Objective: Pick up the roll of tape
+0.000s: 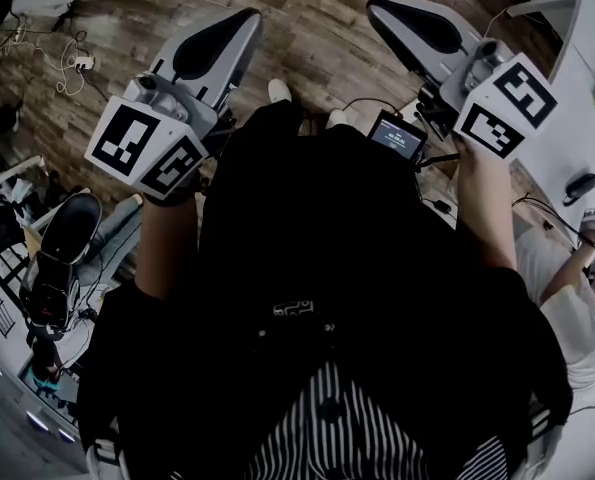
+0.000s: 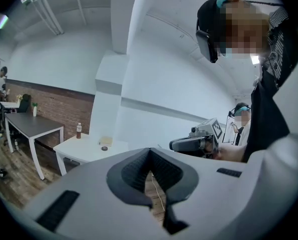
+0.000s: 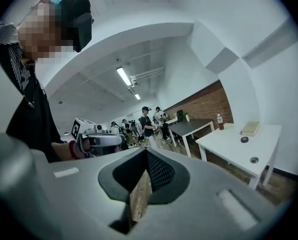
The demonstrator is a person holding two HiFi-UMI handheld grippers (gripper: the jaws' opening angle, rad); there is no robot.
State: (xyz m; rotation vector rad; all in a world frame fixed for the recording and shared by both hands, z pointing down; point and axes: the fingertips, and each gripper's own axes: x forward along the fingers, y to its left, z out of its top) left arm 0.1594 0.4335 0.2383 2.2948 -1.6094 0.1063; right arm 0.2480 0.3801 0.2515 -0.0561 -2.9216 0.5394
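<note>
No roll of tape is clearly in view. A small dark round thing (image 2: 104,148) (image 3: 244,139) lies on a far white table (image 2: 83,153) (image 3: 239,154); I cannot tell what it is. In the head view my left gripper (image 1: 239,20) and right gripper (image 1: 379,8) are held out in front of the body, over a wooden floor, far from that table. The left gripper (image 2: 149,151) has its pads meeting at the tips, with nothing between them. On the right gripper (image 3: 146,151) the pads also meet, and it holds nothing. Each gripper view shows the other gripper (image 2: 196,143) (image 3: 101,141) alongside.
On the white table stand a bottle (image 2: 79,130) (image 3: 219,121) and a flat book (image 2: 106,140) (image 3: 251,128). A dark table (image 2: 33,126) (image 3: 191,127) is beyond it by a brick wall. Several people (image 3: 147,121) stand farther off. A small screen (image 1: 397,135) and a chair (image 1: 67,230) are near my legs.
</note>
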